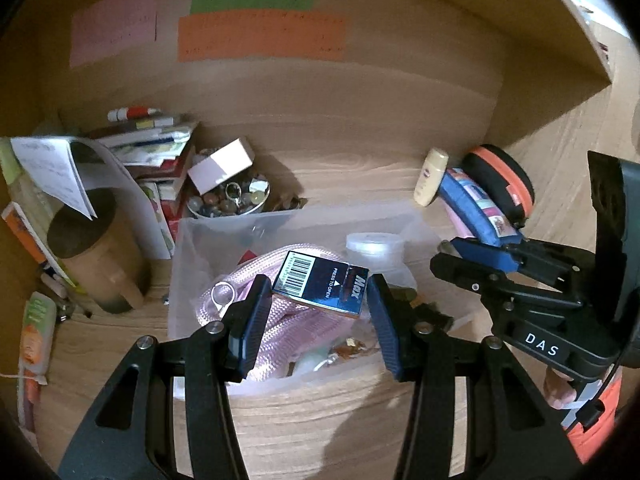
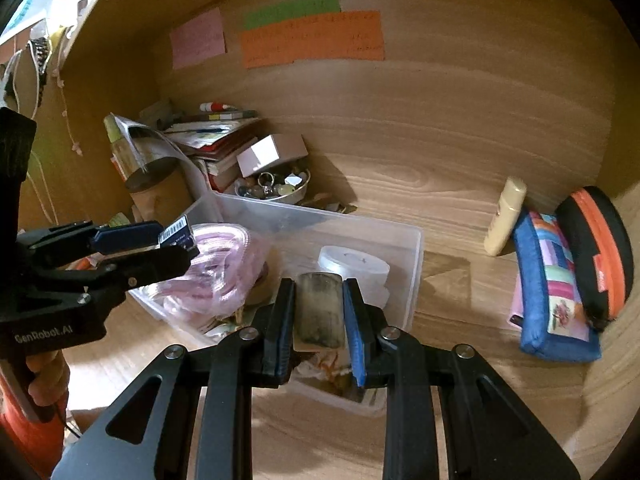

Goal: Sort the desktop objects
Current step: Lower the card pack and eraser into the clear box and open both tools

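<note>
A clear plastic bin (image 1: 180,240) (image 2: 416,264) sits on the wooden desk and holds a pink braided rope (image 1: 288,332) (image 2: 224,264) and a white lidded jar (image 1: 374,246) (image 2: 352,266). My left gripper (image 1: 318,320) (image 2: 176,236) is shut on a dark blue Max staple box (image 1: 320,282) (image 2: 178,232) over the bin. My right gripper (image 2: 320,320) (image 1: 472,256) is shut on a small worn grey block (image 2: 320,308) above the bin's front.
A stack of books (image 1: 160,152), a cardboard cup (image 1: 96,264) and a bowl of trinkets (image 1: 232,196) stand at the back left. A cream bottle (image 2: 506,216), a blue patchwork pouch (image 2: 554,292) and a black-orange case (image 2: 600,248) lie at right. Coloured notes (image 2: 312,36) hang on the back wall.
</note>
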A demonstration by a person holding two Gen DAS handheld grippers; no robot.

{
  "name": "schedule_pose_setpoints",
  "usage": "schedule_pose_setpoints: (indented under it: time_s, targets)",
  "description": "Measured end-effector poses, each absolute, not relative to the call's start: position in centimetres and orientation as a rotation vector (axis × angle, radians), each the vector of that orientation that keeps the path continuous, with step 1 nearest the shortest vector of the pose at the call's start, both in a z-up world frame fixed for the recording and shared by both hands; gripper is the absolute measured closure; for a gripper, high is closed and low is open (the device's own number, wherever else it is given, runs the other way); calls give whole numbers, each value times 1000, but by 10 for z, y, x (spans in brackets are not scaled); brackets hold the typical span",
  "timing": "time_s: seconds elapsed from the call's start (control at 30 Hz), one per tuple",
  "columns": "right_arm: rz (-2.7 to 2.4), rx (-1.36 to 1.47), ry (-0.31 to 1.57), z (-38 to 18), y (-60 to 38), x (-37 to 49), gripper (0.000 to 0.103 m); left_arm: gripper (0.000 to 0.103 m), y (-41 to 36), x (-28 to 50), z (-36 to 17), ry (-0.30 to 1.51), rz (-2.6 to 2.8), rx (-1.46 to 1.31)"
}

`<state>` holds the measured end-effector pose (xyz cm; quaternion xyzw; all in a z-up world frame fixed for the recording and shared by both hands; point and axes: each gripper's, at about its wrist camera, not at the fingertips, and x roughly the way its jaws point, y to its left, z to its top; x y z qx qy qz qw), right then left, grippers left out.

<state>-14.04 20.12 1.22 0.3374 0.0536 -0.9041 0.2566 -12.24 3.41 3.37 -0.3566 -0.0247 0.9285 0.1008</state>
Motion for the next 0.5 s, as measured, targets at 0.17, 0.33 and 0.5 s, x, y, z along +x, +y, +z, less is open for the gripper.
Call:
schedule_pose_setpoints:
  time_s: [0.17,0.33,0.5]
  targets:
    - [-2439,960,156,-1,194,-153,81,54,26,-135,22,-100,2730,-1094]
    - [-2431,997,165,-11,191,-161,81,54,19,-148,10,-140,2693,-1133]
    - [-2426,993,189,-14,186,-162,81,52,19,-148,9,-130,2695,-1115]
